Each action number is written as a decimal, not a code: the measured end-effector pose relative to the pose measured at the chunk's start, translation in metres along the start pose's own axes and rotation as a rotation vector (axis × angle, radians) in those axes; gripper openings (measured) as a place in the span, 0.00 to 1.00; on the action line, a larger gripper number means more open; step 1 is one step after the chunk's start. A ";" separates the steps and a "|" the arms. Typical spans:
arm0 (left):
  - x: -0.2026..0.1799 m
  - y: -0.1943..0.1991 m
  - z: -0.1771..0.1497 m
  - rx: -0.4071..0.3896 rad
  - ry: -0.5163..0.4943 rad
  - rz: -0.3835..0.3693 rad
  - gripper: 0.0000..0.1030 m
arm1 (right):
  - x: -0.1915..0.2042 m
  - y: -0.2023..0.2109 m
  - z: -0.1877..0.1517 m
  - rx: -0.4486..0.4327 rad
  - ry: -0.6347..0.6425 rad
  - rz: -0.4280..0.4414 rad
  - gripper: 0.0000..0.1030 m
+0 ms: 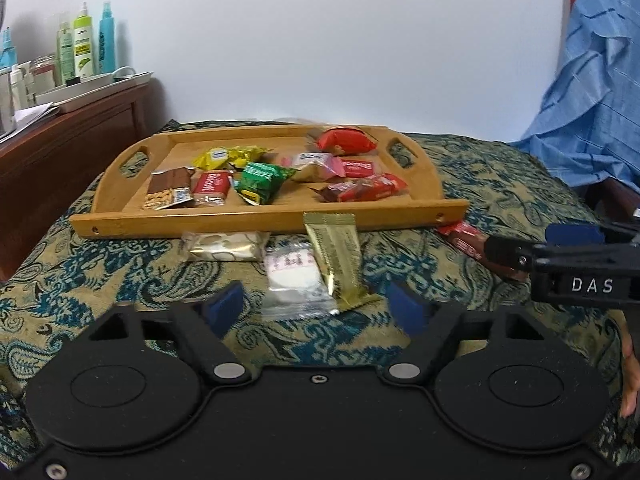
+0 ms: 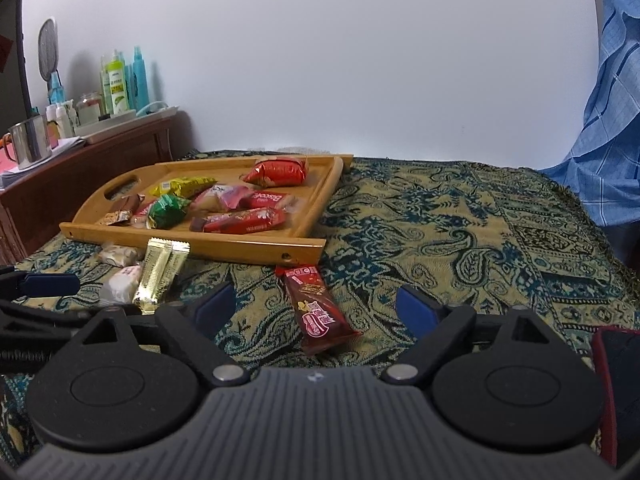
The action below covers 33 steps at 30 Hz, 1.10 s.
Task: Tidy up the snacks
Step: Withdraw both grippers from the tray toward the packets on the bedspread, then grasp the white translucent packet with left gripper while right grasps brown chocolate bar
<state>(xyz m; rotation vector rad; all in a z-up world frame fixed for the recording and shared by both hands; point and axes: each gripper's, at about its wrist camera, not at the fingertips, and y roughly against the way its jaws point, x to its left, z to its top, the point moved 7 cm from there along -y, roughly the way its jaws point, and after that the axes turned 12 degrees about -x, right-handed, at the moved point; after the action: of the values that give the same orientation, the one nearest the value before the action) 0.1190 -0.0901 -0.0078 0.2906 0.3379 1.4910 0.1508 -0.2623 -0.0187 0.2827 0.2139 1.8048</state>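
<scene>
A wooden tray (image 1: 248,222) (image 2: 224,246) on the patterned cloth holds several wrapped snacks. In front of it lie a gold bar (image 1: 336,256) (image 2: 158,276), a clear white packet (image 1: 298,284) (image 2: 118,284), a pale packet (image 1: 224,246) (image 2: 120,256) and a dark red bar (image 2: 320,312) (image 1: 468,244). My left gripper (image 1: 318,306) is open, its fingers either side of the white packet and gold bar. My right gripper (image 2: 316,308) is open around the dark red bar, and it shows from the side in the left wrist view (image 1: 532,248).
A wooden dresser (image 1: 68,148) (image 2: 80,176) at the left carries bottles (image 1: 86,46), a white tray and a metal mug (image 2: 30,142). Blue cloth (image 1: 600,88) (image 2: 616,120) hangs at the right. A dark red-edged object (image 2: 616,392) lies at the near right.
</scene>
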 end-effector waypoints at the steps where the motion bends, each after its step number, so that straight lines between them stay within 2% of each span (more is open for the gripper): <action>1: 0.002 -0.001 0.001 -0.003 0.006 0.008 0.65 | 0.000 -0.002 -0.001 0.004 -0.003 -0.002 0.89; 7: 0.013 -0.005 0.004 -0.019 0.030 0.049 0.53 | 0.000 -0.012 -0.003 0.024 -0.027 -0.013 0.78; 16: 0.015 -0.017 -0.001 0.002 0.008 0.070 0.52 | 0.009 -0.023 -0.007 0.047 -0.017 -0.004 0.68; 19: 0.014 -0.019 -0.002 -0.002 -0.007 0.077 0.53 | 0.009 -0.025 -0.008 0.040 0.010 -0.040 0.52; 20: 0.014 -0.020 -0.003 -0.003 -0.011 0.083 0.56 | 0.008 -0.026 -0.008 0.036 0.020 -0.054 0.50; 23: 0.015 -0.021 -0.004 -0.006 -0.020 0.097 0.59 | 0.005 -0.029 -0.009 0.041 0.001 -0.061 0.50; 33: 0.015 -0.025 -0.008 -0.006 -0.025 0.091 0.59 | 0.007 -0.034 -0.014 0.058 -0.011 -0.054 0.51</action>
<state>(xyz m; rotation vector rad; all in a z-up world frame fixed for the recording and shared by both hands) 0.1401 -0.0764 -0.0256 0.3234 0.3039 1.5757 0.1762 -0.2468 -0.0419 0.3254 0.2642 1.7456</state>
